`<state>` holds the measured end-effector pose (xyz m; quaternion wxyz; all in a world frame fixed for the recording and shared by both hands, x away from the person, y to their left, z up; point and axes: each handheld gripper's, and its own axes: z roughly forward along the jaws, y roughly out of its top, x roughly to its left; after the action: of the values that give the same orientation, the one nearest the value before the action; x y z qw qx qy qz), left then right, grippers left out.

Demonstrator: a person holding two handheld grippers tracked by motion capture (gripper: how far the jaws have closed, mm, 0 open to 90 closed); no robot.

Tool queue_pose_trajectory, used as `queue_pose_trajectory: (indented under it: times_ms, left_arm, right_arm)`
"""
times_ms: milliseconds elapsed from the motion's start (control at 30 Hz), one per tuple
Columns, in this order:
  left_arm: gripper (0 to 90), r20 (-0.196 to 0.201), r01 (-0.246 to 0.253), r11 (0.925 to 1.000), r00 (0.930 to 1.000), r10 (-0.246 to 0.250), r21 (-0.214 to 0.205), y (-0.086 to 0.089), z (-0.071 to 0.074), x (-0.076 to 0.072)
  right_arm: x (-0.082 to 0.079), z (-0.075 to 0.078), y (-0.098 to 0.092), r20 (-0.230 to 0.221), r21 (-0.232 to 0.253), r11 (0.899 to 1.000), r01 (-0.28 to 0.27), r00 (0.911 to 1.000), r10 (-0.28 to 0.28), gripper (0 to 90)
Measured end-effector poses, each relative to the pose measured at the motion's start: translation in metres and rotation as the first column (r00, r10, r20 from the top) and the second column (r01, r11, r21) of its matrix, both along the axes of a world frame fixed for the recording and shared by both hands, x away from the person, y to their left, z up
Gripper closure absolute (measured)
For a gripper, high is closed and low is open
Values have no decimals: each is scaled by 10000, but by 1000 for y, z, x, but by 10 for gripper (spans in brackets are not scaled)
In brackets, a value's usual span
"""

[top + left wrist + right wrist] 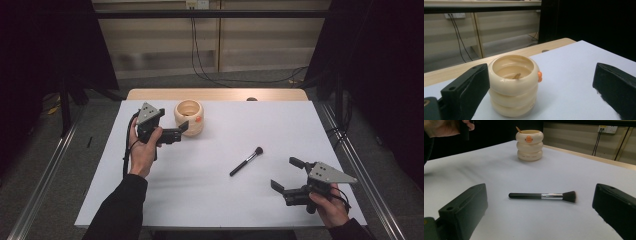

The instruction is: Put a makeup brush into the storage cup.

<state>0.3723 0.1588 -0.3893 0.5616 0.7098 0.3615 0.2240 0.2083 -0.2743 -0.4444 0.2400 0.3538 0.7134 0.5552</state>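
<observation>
Brush (247,161) lies flat mid-table, well apart from cup (189,118); bristles toward far right, handle toward near left. Right gripper (289,176) nearer, jaws wide, empty, facing brush broadside. Left gripper (176,131) open beside cup; contact w/ it unclear, prob. none.

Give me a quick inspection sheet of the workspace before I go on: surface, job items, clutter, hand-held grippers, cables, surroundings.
Surface: white sheet on a wooden table, flat.
Job's things: cream ringed cup upright, a small stick inside; makeup brush lying flat mid-table, bristles toward the far right in the high view.
Clutter: nothing seen.
Grippers: left hand-held gripper open beside the cup, one jaw close to its wall, contact unclear; right hand-held gripper open, empty, aimed at the brush.
Cables: one trails from the left gripper; black cables hang behind the table.
Surroundings: metal frame rails, dark curtains, wall sockets.
</observation>
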Motion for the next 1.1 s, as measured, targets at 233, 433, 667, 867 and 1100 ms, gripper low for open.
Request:
queue_pose_trajectory:
  times_ms: [233,433,667,867,1100]
  left_arm:
    - [9,16,380,9984,9993,-379,-421,3,2,-18]
    - [11,43,355,9989,9994,-354,-311,10,-1,-38]
    - [15,65,165,9991,9998,-163,-399,22,-7,-56]
    - [16,104,30,9993,9999,-26,-379,31,-11,-74]
    - [15,65,104,9992,9999,-101,-392,37,-21,-93]
  right_arm:
    - [0,0,0,-17,43,10000,59,10000,-59,0]
    - [0,0,0,15,36,10000,24,10000,-24,0]
    - [0,0,0,0,31,10000,8,10000,-8,0]
    - [1,0,0,-35,-14,10000,-2,10000,2,0]
    - [2,-1,0,-33,27,10000,61,10000,-61,0]
